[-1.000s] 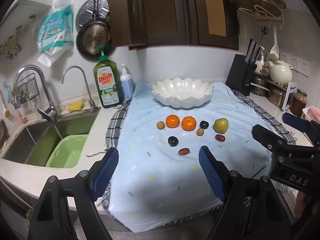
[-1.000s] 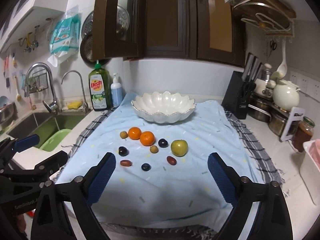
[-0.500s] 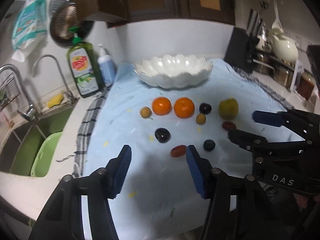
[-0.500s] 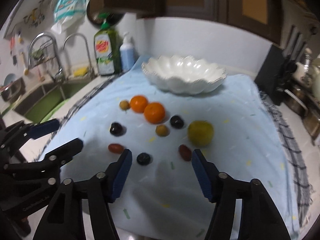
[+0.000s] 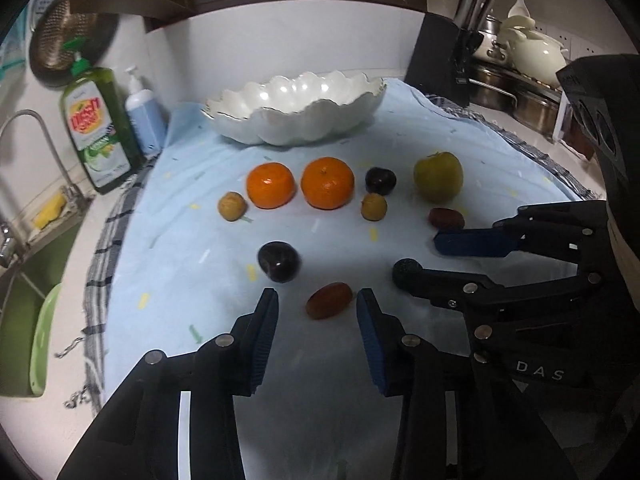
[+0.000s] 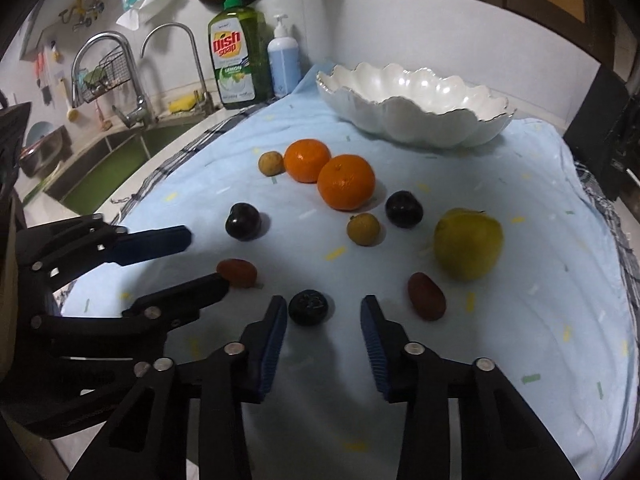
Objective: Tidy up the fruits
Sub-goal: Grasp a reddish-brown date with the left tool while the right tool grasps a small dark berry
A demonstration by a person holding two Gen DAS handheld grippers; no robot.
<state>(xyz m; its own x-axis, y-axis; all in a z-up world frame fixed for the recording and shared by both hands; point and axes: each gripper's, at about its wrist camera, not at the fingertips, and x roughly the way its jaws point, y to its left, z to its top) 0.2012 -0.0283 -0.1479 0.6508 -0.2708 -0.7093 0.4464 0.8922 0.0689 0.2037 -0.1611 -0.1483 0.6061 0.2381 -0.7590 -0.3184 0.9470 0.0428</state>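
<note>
Fruit lies scattered on a pale blue cloth [image 5: 168,216] spread over a kitchen counter, with a white scalloped bowl [image 5: 296,108] standing empty at the far side of the cloth.

The left gripper [image 5: 317,312] is down low over the near part of the cloth, its jaws closing. A small red oval fruit [image 5: 329,301] lies between the blue pads [image 5: 264,332], but they do not touch it; a gap shows on each side.

The right gripper [image 6: 324,322] is just to the right of the left one, also low and with jaws closing. A small dark round fruit [image 6: 309,306] sits between its fingertips, nearer the left pad, and is not yet pinched.

Farther back sit two oranges [image 5: 299,184] side by side, touching in the right wrist view. A small tan fruit [image 5: 231,206] lies left of them and another tan fruit [image 5: 374,207] lies near the right orange. A dark plum [image 5: 279,261] is just beyond the left gripper, and a second dark plum [image 5: 380,180] lies right of the oranges. A green apple [image 5: 438,176] sits on the right, with a second red oval fruit [image 5: 446,218] in front of it.

A green dish soap bottle [image 5: 96,136] and a blue pump bottle [image 5: 145,120] stand at the far left of the cloth, beside the sink [image 6: 104,160]
</note>
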